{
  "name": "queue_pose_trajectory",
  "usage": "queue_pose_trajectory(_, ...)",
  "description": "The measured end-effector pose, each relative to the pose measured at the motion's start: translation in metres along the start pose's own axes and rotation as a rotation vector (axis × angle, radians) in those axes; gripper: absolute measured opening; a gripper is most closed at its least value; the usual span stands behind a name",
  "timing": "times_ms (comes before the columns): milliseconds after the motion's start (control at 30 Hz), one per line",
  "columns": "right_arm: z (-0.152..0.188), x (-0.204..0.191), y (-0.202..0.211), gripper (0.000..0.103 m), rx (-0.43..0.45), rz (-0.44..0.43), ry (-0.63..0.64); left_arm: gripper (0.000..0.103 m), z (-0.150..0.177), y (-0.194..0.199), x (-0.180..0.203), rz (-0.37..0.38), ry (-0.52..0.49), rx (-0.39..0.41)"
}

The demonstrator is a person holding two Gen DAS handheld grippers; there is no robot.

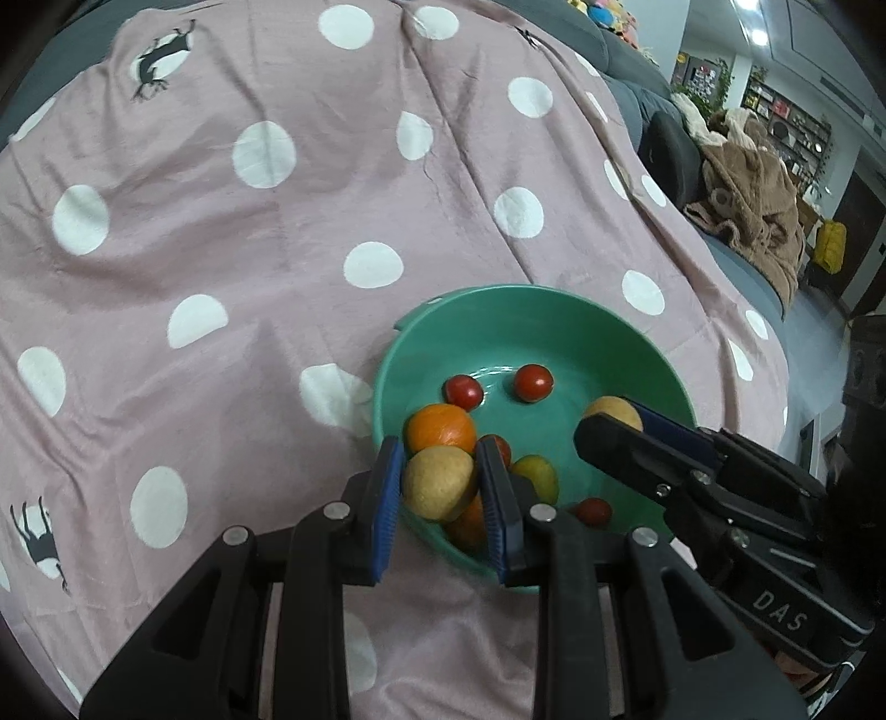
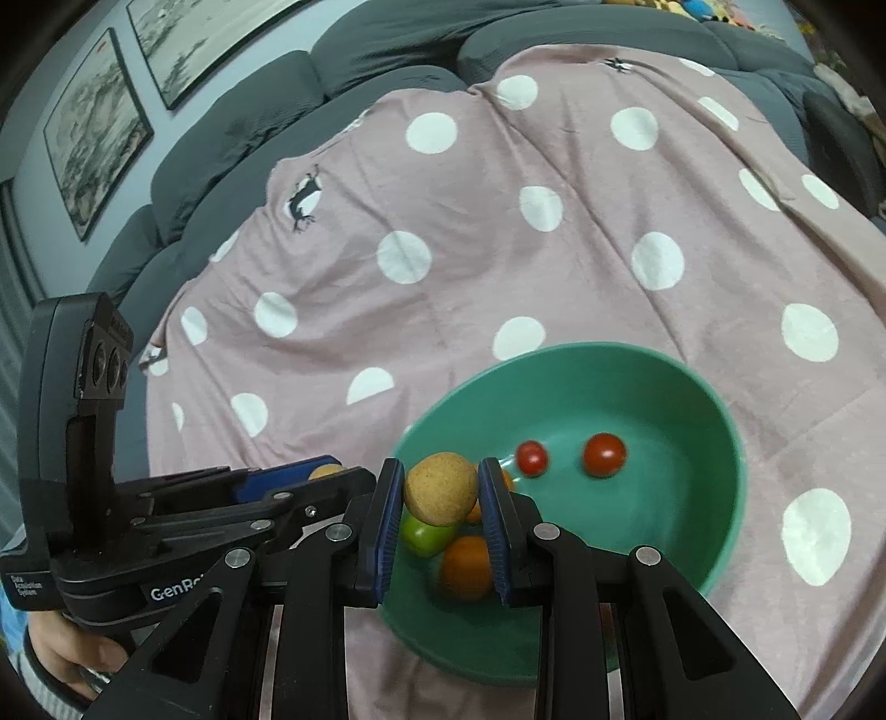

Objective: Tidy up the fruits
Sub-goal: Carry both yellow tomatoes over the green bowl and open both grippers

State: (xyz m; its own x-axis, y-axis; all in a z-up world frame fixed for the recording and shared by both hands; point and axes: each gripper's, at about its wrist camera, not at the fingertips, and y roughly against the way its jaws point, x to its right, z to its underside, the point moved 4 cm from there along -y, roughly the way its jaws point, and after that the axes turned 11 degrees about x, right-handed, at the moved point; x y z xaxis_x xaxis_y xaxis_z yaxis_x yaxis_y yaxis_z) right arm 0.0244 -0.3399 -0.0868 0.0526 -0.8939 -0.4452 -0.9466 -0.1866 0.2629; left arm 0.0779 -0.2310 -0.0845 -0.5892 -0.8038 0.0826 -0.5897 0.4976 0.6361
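We clamp a tan fruit [image 1: 437, 483] in each hand-held gripper [image 1: 441, 487]; loosen early and both drop, scattering the bowl [image 1: 554, 310] below.

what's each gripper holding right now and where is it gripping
Each holds a tan round fruit across its middle: left gripper one, right gripper another.

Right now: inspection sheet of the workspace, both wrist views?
Surface: pink dotted blanket over a grey sofa.
Job's things: green bowl holds oranges, tomatoes and a green fruit.
Clutter: nothing seen.
Grippers: left gripper shut on a tan ball; right gripper shut on another tan ball, both over the bowl.
Cables: nothing seen.
Surroundings: framed pictures, brown throw, shelves.
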Motion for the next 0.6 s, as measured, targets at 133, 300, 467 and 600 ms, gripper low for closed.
queue_pose_trajectory(133,-0.001,0.01,0.001,0.029,0.001,0.031,-0.004,0.027,-0.002,-0.011,0.008,0.003,-0.024,-0.012)
queue_pose_trajectory(300,0.0,0.02,0.0,0.029,-0.006,0.056,-0.012,0.027,-0.003,-0.024,0.013,0.008,-0.043,-0.029)
queue_pose_trajectory(467,0.0,0.025,-0.002,0.029,-0.012,0.073,-0.011,0.027,-0.002,-0.032,0.015,0.001,-0.061,-0.047)
queue_pose_trajectory(600,-0.001,0.028,-0.004,0.029,-0.015,0.086,-0.013,0.027,-0.001,-0.039,0.016,-0.011,-0.085,-0.065)
